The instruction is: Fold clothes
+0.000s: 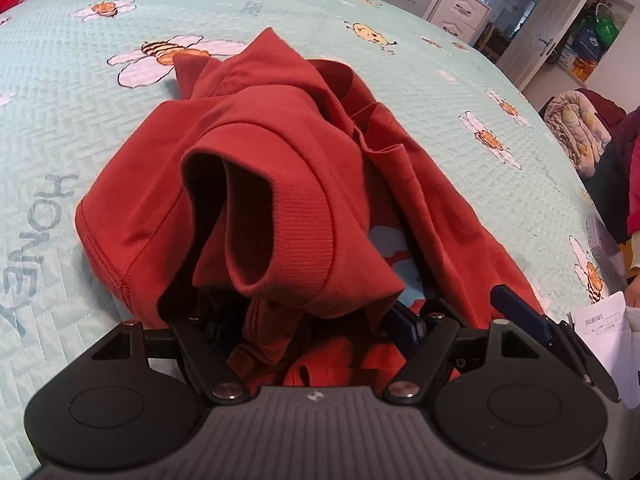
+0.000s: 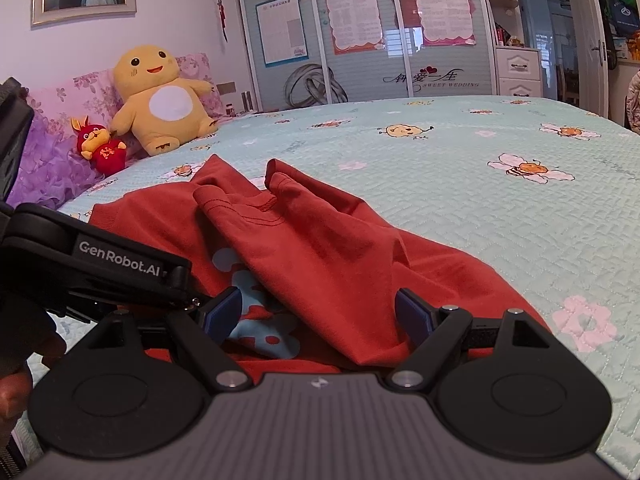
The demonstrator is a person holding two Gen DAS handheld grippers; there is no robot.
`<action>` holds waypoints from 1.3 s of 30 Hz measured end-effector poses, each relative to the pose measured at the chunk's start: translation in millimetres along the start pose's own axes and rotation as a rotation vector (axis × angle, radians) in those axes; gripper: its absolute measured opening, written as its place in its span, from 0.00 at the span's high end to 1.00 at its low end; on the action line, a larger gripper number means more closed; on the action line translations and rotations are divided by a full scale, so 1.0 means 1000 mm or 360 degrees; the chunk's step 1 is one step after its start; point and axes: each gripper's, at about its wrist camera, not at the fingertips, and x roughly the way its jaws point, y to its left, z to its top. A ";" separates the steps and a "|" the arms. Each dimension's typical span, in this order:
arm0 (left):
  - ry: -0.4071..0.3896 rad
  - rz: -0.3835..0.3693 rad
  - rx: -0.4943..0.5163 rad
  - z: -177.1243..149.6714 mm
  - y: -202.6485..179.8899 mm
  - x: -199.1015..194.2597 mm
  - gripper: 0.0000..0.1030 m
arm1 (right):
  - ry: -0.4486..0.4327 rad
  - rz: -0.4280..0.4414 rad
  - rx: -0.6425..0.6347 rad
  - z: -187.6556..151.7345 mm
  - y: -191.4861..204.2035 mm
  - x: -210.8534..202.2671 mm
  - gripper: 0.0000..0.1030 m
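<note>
Red shirt (image 1: 280,152) crumpled on bedspread (image 1: 60,128), long axis running 6 to 12 from my left gripper (image 1: 304,316); ribbed cuff draped between left jaws, nearer arm; jaws spread, pinch unclear

Right gripper (image 2: 318,312) jaws released, shirt hem lying between, ungripped

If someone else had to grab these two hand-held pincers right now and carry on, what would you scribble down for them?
Left gripper: jaws wide; a ribbed cuff of the red shirt is draped over them. I cannot tell whether a pad presses on it.
Right gripper: open, jaws either side of the near edge of the shirt, gripping nothing.
Shirt: crumpled in a heap on the bee-print bedspread, its light-blue print partly showing.
Done: nothing folded yet.
Left: spread the shirt flat, fold sleeves in, fold the body.
</note>
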 end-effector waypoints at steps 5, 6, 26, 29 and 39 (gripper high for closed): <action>-0.0056 -0.0022 0.0038 0.001 -0.005 -0.005 0.29 | -0.0005 0.0001 -0.0009 0.001 0.001 -0.001 0.19; -0.0070 -0.0026 0.0048 0.002 -0.007 -0.005 0.30 | -0.0001 -0.0003 -0.0004 0.001 0.001 -0.001 0.19; -0.0027 -0.0172 -0.0100 -0.002 0.019 -0.031 0.46 | 0.0060 -0.0190 -0.0078 -0.006 -0.002 -0.005 0.19; -0.0018 -0.0206 -0.0093 -0.004 0.023 -0.045 0.42 | 0.0141 -0.0206 -0.0188 -0.014 0.010 0.002 0.19; -0.0088 -0.0237 -0.0049 -0.008 0.041 -0.078 0.30 | 0.0183 -0.0257 -0.0231 -0.017 0.015 -0.006 0.19</action>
